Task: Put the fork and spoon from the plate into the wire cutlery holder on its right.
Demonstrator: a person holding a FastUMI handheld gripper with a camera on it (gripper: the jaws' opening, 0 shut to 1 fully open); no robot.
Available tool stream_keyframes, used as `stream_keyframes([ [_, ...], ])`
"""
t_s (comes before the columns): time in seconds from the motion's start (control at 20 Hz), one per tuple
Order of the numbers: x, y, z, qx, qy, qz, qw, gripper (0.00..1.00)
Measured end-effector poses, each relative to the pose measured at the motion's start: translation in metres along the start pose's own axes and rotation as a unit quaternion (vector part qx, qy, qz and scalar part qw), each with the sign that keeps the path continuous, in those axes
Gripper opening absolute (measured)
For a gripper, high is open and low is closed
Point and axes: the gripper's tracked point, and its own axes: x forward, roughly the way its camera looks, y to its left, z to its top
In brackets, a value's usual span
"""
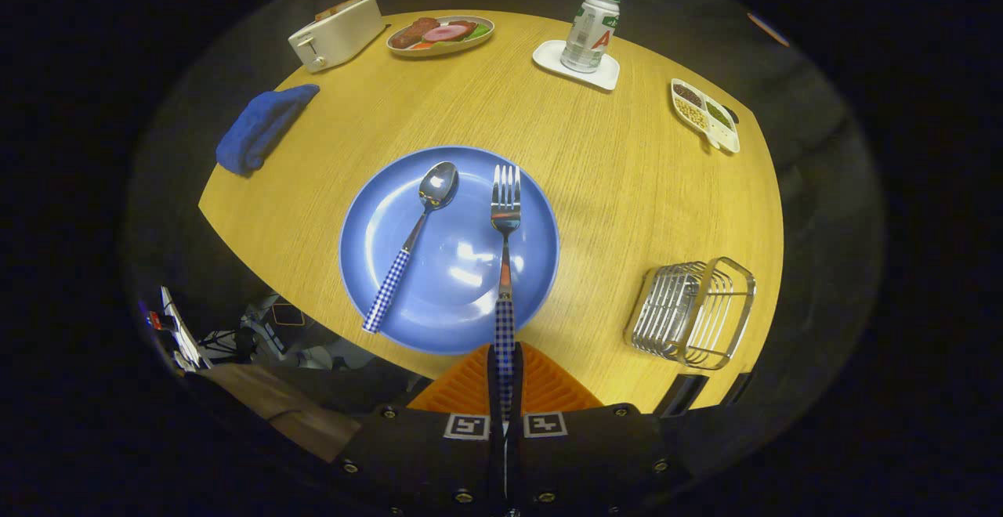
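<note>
A blue plate (pixel 376 258) lies on the round wooden table just ahead of my fingers. On its left half rests a spoon (pixel 411 243) with a blue checked handle, bowl pointing away. A fork (pixel 505 251) with the same checked handle runs straight out from my gripper (pixel 505 380), tines pointing away over the plate's right half. My two fingers are closed tight on the end of the fork's handle. The wire cutlery holder (pixel 693 313) stands to the right of the plate, near the table's edge, with nothing visible in it.
At the far side stand a white toaster (pixel 335 33), a plate of food (pixel 440 34) and a can (pixel 593 30) on a white coaster. A blue cloth (pixel 262 127) lies at the left; a divided snack tray (pixel 704 115) sits at the right.
</note>
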Motion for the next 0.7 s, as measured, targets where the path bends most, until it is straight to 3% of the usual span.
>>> stream_keyframes([
  [0.35, -0.06, -0.087, -0.051, -0.066, 0.068, -0.06, 0.994, 0.02],
  [0.7, -0.089, -0.146, -0.083, -0.049, 0.144, -0.06, 0.987, 0.02],
])
